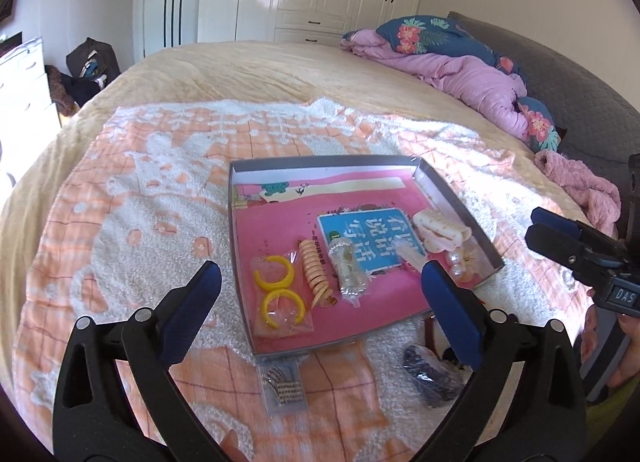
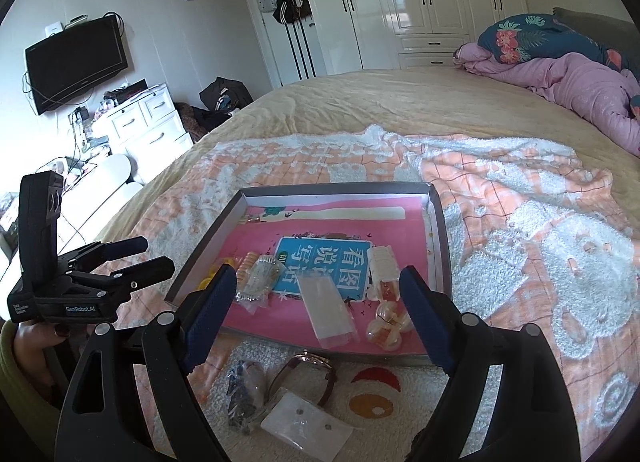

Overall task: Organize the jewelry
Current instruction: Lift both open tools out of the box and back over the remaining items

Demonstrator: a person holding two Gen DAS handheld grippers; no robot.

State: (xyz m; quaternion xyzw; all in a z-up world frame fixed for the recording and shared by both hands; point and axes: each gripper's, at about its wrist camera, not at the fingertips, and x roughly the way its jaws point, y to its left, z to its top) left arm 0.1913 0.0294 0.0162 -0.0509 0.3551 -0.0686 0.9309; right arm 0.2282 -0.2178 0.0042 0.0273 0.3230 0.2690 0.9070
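Jewelry lay spread across a shallow grey tray [image 1: 456, 197] with a pink lining, which sat on a peach-and-white towel [image 1: 140, 181] over the bed [image 1: 280, 69].

Going from the tray's left side to its right in the left wrist view: a bag of yellow hoop earrings [image 1: 277, 294] near the left wall, a coiled peach hair tie [image 1: 315, 270] just beside it, a clear packet of small beads [image 1: 348, 268], a flat clear bag [image 1: 412, 260], and a cream hair claw [image 1: 438, 230] against the right wall with a pearl-bead piece [image 1: 460, 262] near the front right corner.

Outside the tray, off its front edge on the towel, lay a packet of silver clips [image 1: 283, 386], a dark beaded item in a bag [image 1: 430, 378], a brown-strapped watch [image 2: 306, 376] and a small clear bag of studs [image 2: 306, 420].

The left gripper [image 1: 320, 298] was held level above the front left part of the tray, its blue-padded jaws wide apart and holding nothing. The right gripper [image 2: 316, 310] hovered over the tray's front edge, pointing along the bed, its jaws also spread wide around empty air. In the right wrist view, the left hand [image 2: 28, 346] was wrapped around its tool's handle at the frame's left edge.
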